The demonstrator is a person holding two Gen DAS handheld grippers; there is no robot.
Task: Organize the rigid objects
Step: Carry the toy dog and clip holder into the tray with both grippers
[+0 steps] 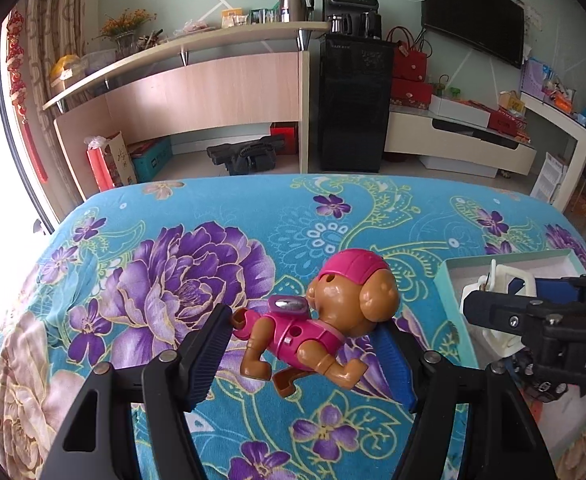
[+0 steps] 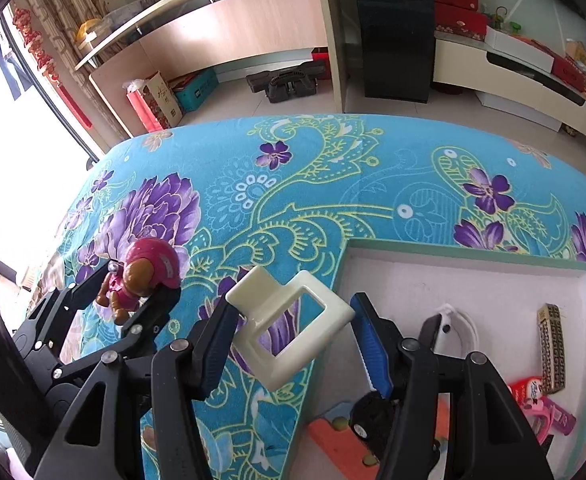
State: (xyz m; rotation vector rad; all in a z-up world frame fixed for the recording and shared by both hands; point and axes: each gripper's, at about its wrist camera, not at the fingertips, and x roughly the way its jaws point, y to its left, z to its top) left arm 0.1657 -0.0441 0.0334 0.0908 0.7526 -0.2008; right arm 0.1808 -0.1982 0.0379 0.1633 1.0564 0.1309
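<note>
A brown toy pup with a pink helmet [image 1: 325, 320] lies on the floral cloth between the fingers of my left gripper [image 1: 305, 340], whose jaws stand wide around it without touching; it also shows in the right wrist view [image 2: 143, 280]. My right gripper [image 2: 293, 328] is shut on a cream plastic holder [image 2: 289, 320] and holds it above the left edge of a shallow green-rimmed white tray [image 2: 469, 258]. The tray also shows in the left wrist view [image 1: 451, 284], with the right gripper [image 1: 489, 304] over it.
In the tray lie a patterned gold-black bar [image 2: 551, 348], a pink and red toy [image 2: 545, 408], an orange piece [image 2: 341, 436], a black item [image 2: 373, 420] and a white part [image 2: 459, 320]. The table's far edge [image 2: 333, 118] drops to the floor, with cabinets beyond.
</note>
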